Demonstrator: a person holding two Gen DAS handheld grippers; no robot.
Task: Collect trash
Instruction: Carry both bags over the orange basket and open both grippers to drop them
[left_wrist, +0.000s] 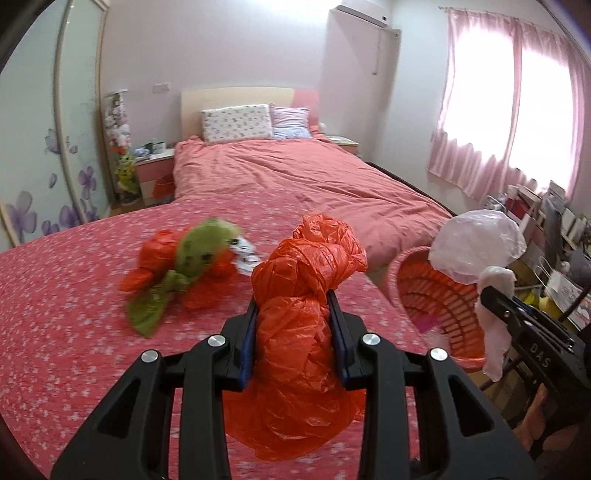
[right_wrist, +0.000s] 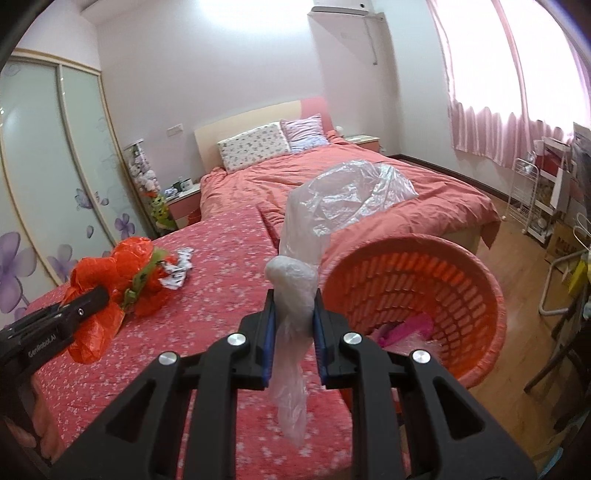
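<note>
My left gripper (left_wrist: 292, 299) is shut on an orange plastic bag (left_wrist: 299, 295) and holds it above the pink flowered table cover (left_wrist: 74, 314). It also shows in the right wrist view (right_wrist: 92, 295), with the orange plastic bag (right_wrist: 92, 332) in it. My right gripper (right_wrist: 293, 295) is shut on a clear plastic bag (right_wrist: 295, 291), held just left of the orange basket (right_wrist: 476, 266). The basket (left_wrist: 397, 273) holds some pink scraps. More trash lies on the cover: orange bags (left_wrist: 155, 254), a green bag (left_wrist: 199, 247) and a crumpled printed wrapper (left_wrist: 245, 258).
A bed (left_wrist: 295, 177) with a pink quilt and two pillows stands behind. A wardrobe (left_wrist: 33, 147) is at the left. Shelves and clutter (right_wrist: 546, 192) stand at the right by the curtained window. Wooden floor (right_wrist: 517, 240) lies past the basket.
</note>
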